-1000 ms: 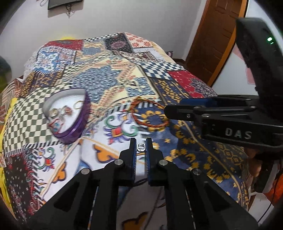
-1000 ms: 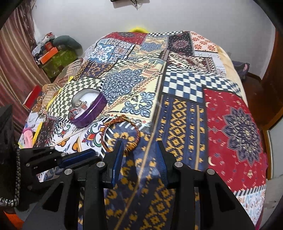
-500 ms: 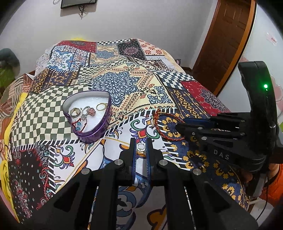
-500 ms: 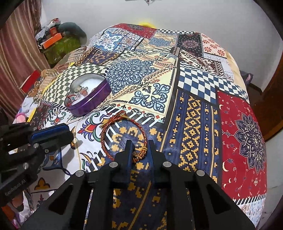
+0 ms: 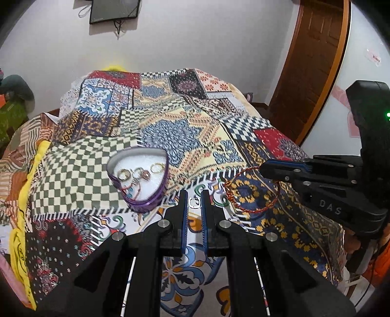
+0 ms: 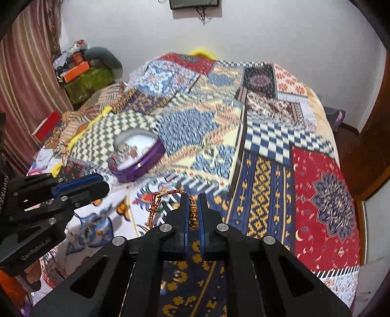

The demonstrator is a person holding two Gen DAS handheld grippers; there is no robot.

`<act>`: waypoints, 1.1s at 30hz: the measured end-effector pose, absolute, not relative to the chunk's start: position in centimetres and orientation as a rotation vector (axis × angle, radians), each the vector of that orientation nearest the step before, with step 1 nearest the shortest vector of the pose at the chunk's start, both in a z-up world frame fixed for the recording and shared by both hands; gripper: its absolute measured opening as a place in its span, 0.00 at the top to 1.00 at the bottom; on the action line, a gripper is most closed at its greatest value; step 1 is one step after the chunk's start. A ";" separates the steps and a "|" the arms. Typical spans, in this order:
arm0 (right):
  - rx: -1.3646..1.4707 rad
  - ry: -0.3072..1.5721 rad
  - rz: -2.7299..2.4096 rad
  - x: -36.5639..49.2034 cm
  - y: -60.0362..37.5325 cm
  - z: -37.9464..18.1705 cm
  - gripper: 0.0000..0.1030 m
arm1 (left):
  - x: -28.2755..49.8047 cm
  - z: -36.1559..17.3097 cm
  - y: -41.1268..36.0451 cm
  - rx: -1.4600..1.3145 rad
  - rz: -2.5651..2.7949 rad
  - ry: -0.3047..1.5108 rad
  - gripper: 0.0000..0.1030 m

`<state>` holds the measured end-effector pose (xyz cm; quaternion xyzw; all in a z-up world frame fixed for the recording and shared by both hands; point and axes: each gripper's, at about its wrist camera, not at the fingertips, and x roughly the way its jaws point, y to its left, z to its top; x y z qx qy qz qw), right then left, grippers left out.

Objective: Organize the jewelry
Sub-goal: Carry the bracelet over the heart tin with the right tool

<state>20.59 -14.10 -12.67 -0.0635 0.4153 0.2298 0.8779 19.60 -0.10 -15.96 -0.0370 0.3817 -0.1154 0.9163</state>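
Purple tin [image 5: 146,202]: heart-shaped, open, white-lined, sitting on the quilt [image 5: 80,175] over its green-checked patch; blurred in the right wrist view [image 6: 141,168]
Tin contents: several rings [image 5: 124,174] and a thin red loop lie on the lining; finer detail too small to tell
Left gripper [image 5: 194,203]: fingers drawn close, pinching a small silver ring [image 5: 194,202] at their tips; it hovers above the quilt just right of the tin's near corner, apart from it
Right gripper [image 6: 193,212]: fingers nearly together, clamped on the gold beads of the bracelet [image 6: 193,213]; seen from the left wrist view as a black body marked DAS [image 5: 273,169]
Bracelet: red-and-gold braided cord; in the left wrist view its loop [image 5: 243,207] hangs from the right gripper's tip over a blue-and-yellow patch, whether it touches the cloth cannot be told; in the right wrist view a knotted tail trails to the left of the fingers
Grippers together: right one sits to the right of the left one, near but not touching
Quilt: patchwork of checks, florals and blue-yellow bands, covering the bed
Room: dark screen [image 5: 114,11] on the white wall, brown door [image 5: 314,61] at right
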 end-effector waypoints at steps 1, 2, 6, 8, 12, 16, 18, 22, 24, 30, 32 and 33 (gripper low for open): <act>-0.131 0.861 0.481 20.6 -14.0 -12.6 0.94 | 19.6 -15.7 0.1 -0.079 -0.233 0.779 0.92; -0.123 0.854 0.485 20.6 -14.0 -12.2 0.94 | 19.6 -15.5 0.3 -0.082 -0.231 0.772 0.92; -0.111 0.829 0.496 20.7 -13.7 -11.3 0.94 | 19.7 -14.7 1.0 -0.092 -0.215 0.751 0.92; -0.104 0.817 0.502 20.8 -13.4 -10.8 0.94 | 19.9 -14.5 1.4 -0.094 -0.205 0.745 0.92; -0.081 0.801 0.514 21.4 -12.9 -10.0 0.94 | 20.4 -14.1 2.0 -0.098 -0.192 0.731 0.92; -0.075 0.787 0.527 22.2 -11.7 -9.3 0.94 | 21.0 -13.5 2.6 -0.091 -0.180 0.715 0.92; -0.077 0.783 0.532 22.6 -11.0 -9.2 0.94 | 21.5 -13.2 2.9 -0.091 -0.175 0.707 0.92; -0.075 0.782 0.544 23.6 -9.9 -9.0 0.94 | 22.4 -12.8 3.7 -0.093 -0.161 0.691 0.92; -0.076 0.784 0.544 24.1 -9.4 -9.1 0.94 | 22.9 -12.7 4.1 -0.096 -0.154 0.688 0.92; -0.058 0.838 0.535 26.2 -8.1 -10.6 0.94 | 24.9 -13.4 5.3 -0.091 -0.119 0.702 0.92; -0.053 0.857 0.535 26.8 -7.9 -11.1 0.94 | 25.7 -13.9 5.7 -0.091 -0.108 0.713 0.92; -0.055 0.865 0.534 27.1 -7.7 -11.4 0.94 | 26.2 -14.2 6.0 -0.093 -0.103 0.721 0.92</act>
